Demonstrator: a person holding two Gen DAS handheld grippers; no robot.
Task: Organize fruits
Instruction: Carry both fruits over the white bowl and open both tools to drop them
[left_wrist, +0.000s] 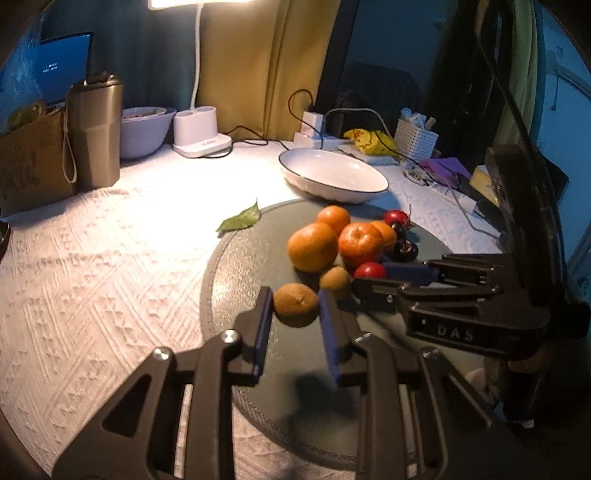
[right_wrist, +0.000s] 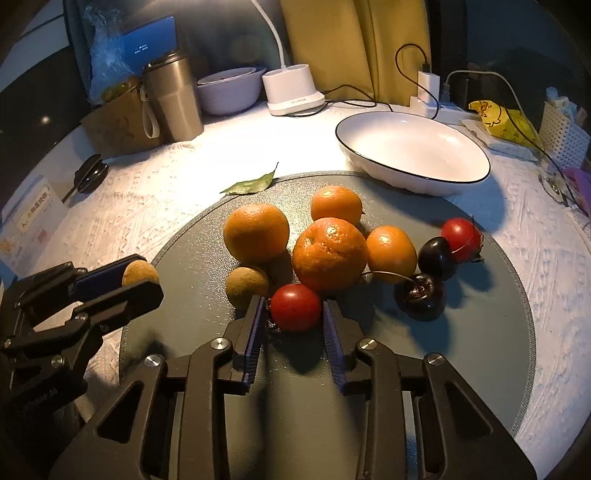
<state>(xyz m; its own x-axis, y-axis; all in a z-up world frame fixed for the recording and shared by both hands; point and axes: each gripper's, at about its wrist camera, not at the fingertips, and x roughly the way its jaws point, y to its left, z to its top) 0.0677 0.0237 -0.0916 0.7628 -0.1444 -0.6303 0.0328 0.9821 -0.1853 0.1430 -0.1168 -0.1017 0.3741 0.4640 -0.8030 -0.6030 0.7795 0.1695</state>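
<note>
A round grey mat (left_wrist: 240, 266) (right_wrist: 480, 332) holds several oranges (left_wrist: 312, 246) (right_wrist: 330, 253), two red cherry tomatoes, dark cherries (right_wrist: 421, 295) and small brown fruits. My left gripper (left_wrist: 294, 307) (right_wrist: 142, 275) has its blue pads against a small brown fruit (left_wrist: 295, 304) (right_wrist: 137, 271) at the mat's near left. My right gripper (right_wrist: 294, 308) (left_wrist: 369, 275) straddles a red cherry tomato (right_wrist: 295, 307) (left_wrist: 370, 270), its pads at the tomato's sides with thin gaps. A second brown fruit (right_wrist: 246, 287) (left_wrist: 334, 277) lies between the grippers.
A white bowl with a dark rim (left_wrist: 369, 174) (right_wrist: 476, 147) stands behind the mat. A green leaf (left_wrist: 240, 219) (right_wrist: 251, 184) lies at the mat's far left edge. A steel tumbler (left_wrist: 95, 129) (right_wrist: 173, 99), lamp base (right_wrist: 293, 90), cables and a white basket (left_wrist: 415, 138) line the back.
</note>
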